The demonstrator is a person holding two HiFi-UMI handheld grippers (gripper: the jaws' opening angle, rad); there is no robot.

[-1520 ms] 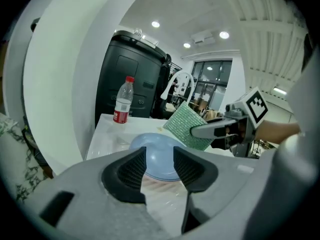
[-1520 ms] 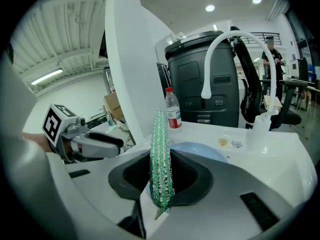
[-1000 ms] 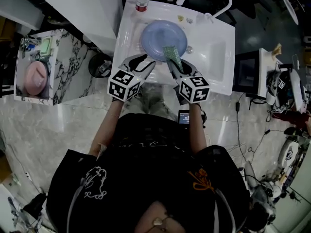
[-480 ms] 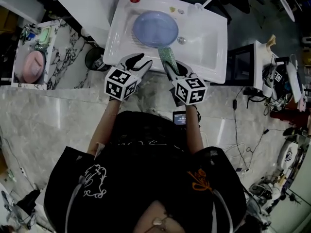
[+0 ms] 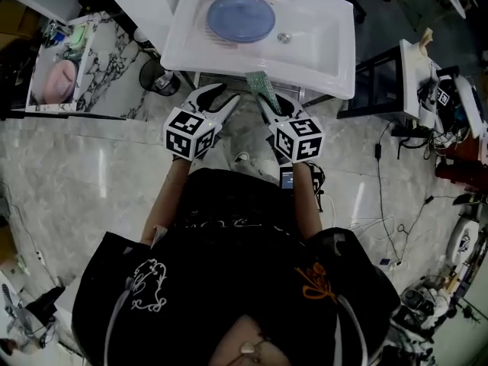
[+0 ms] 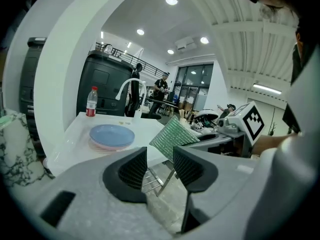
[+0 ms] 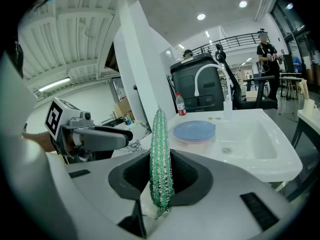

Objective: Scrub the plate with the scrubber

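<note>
Green and glittering, the scrubber [image 7: 160, 149] stands on edge, clamped by its lower end between the fingers of our right gripper [image 5: 268, 107]. Most of the pad sticks out past the fingertips. Beside it, our left gripper [image 5: 223, 97] has its fingers apart with nothing between them. Both grippers hang over the pale stone floor [image 5: 91, 181], short of the front edge of the white sink [image 5: 335, 61].

The blue plate [image 5: 240, 17] lies flat at the left of the sink, well apart from the scrubber. From the left gripper view it seems to rest on a pinkish plate underneath. A red-capped bottle [image 6: 91, 102] stands at the back corner behind it.

As we judge it, no scrubbing is under way at this moment, and the job in hand is closing the gap.

- We need to carry the scrubber over the sink edge, then turn the wrist so its broad face, not its thin edge, meets the plate.
- The free end will probably bend, so light pressure in small circles should serve better than a hard push.
- A plate on another plate may slide or spin, so our empty left gripper would do well to steady the near rim.
- We should also keep the strokes clear of the bottle.
</note>
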